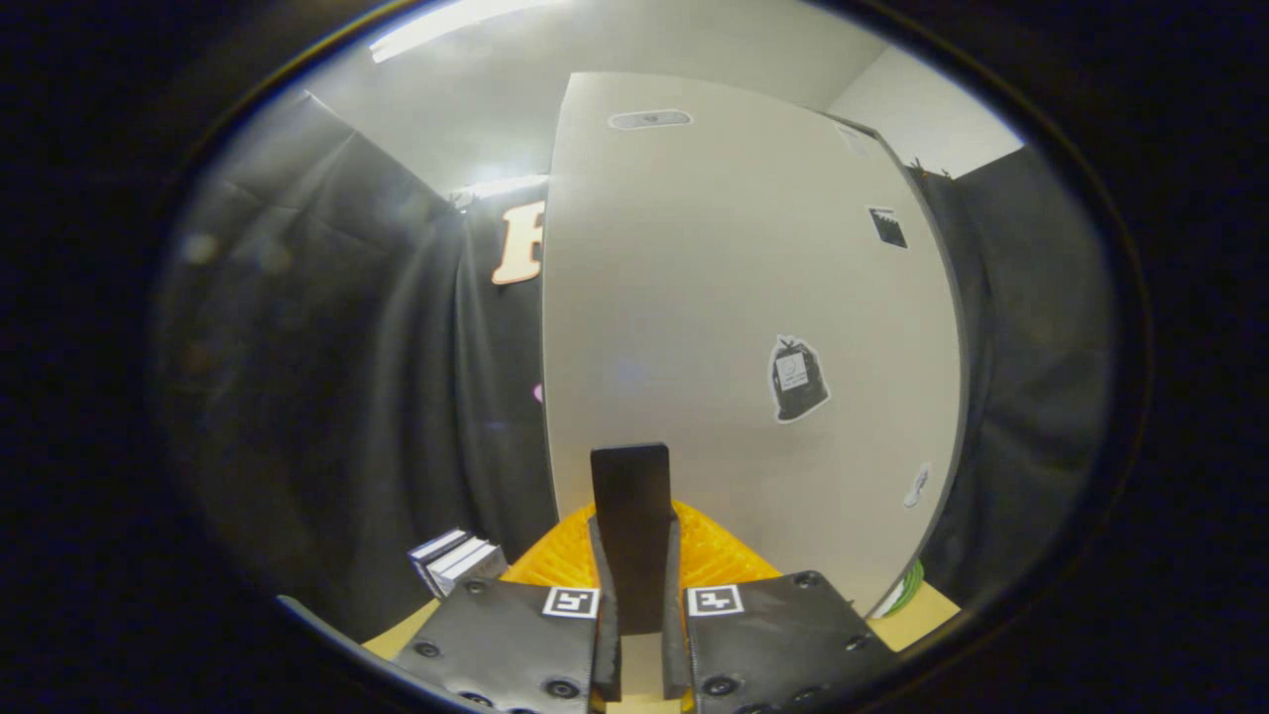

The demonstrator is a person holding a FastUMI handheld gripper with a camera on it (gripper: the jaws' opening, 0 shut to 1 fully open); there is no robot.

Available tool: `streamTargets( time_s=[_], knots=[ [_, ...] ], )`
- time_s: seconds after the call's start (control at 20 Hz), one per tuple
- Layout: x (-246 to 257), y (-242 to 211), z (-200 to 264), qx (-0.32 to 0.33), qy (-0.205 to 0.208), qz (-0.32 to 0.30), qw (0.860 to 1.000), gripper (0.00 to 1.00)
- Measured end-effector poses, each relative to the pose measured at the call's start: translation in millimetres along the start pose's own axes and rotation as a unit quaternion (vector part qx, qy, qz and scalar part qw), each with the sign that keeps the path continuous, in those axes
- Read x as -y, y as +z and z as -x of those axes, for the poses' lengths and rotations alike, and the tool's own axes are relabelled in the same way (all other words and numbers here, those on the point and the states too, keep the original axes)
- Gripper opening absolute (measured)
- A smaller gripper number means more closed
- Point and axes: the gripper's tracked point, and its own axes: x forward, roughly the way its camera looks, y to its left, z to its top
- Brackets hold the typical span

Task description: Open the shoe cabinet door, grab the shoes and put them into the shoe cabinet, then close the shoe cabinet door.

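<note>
The gripper [634,595] has its fingers closed on one dark upright handle [632,516] at twelve o'clock. Beyond stands one pale cabinet door [694,297]. I judge the task at a door step; whether opening or closing, I cannot tell. One orange ribbed thing [719,555] lies just behind the handle, and a small stack of books [456,560] at ten o'clock.

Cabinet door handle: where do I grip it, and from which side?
Grip the black handle by its two flat faces, coming straight at the white door. It is a thin upright tab sticking out edge-on, and the gripper sits shut on it, one finger on each face.
</note>
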Motion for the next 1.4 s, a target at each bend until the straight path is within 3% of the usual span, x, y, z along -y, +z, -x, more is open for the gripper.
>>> streamTargets(
  time_s=[0.75, 1.4],
  knots=[
    [32, 8, 63, 0.007, -0.021, 0.009, 1.000, 0.18],
    [72, 13, 115, 0.001, 0.053, 0.021, 0.998, 0.17]
  ],
)
